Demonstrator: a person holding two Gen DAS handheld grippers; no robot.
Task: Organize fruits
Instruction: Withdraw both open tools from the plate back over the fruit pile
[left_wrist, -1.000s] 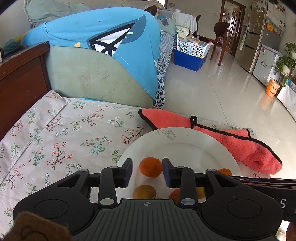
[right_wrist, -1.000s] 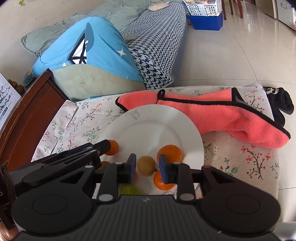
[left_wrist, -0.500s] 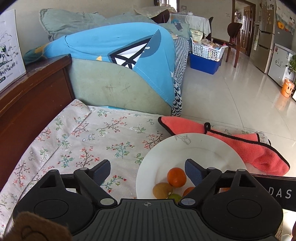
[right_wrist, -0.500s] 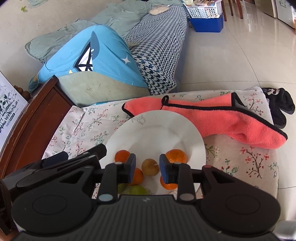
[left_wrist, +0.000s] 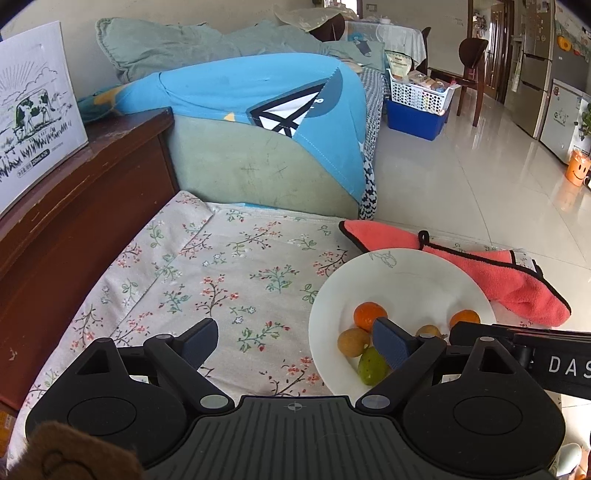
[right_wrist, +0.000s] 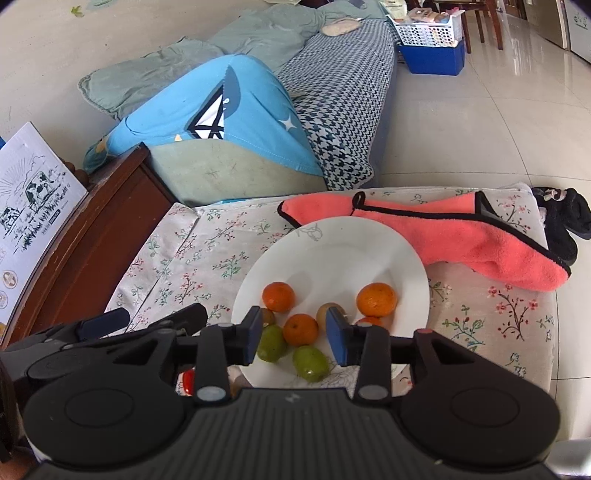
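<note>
A white plate (right_wrist: 332, 247) sits on a floral cloth (right_wrist: 199, 251) and holds several fruits: oranges (right_wrist: 376, 298), brown kiwis (right_wrist: 328, 312) and green fruits (right_wrist: 310, 362). It also shows in the left wrist view (left_wrist: 406, 273). My right gripper (right_wrist: 295, 338) is open and empty, raised above the plate's near side, with an orange (right_wrist: 300, 329) seen between its fingers. My left gripper (left_wrist: 295, 341) is wide open and empty, to the left of the plate, over the cloth; its right finger (left_wrist: 391, 345) overlaps the plate's near fruits.
A red-pink towel (right_wrist: 472, 236) lies behind and right of the plate. A dark wooden cabinet (left_wrist: 74, 206) with a milk carton box (left_wrist: 29, 110) stands at the left. A sofa with a blue cover (left_wrist: 266, 122) is behind. Black slippers (right_wrist: 561, 218) lie at the far right.
Both grippers pulled back and up from the plate. The left gripper opened wide and shifted left. The right gripper opened and let go of the brown fruit it held, which lies on the plate.
</note>
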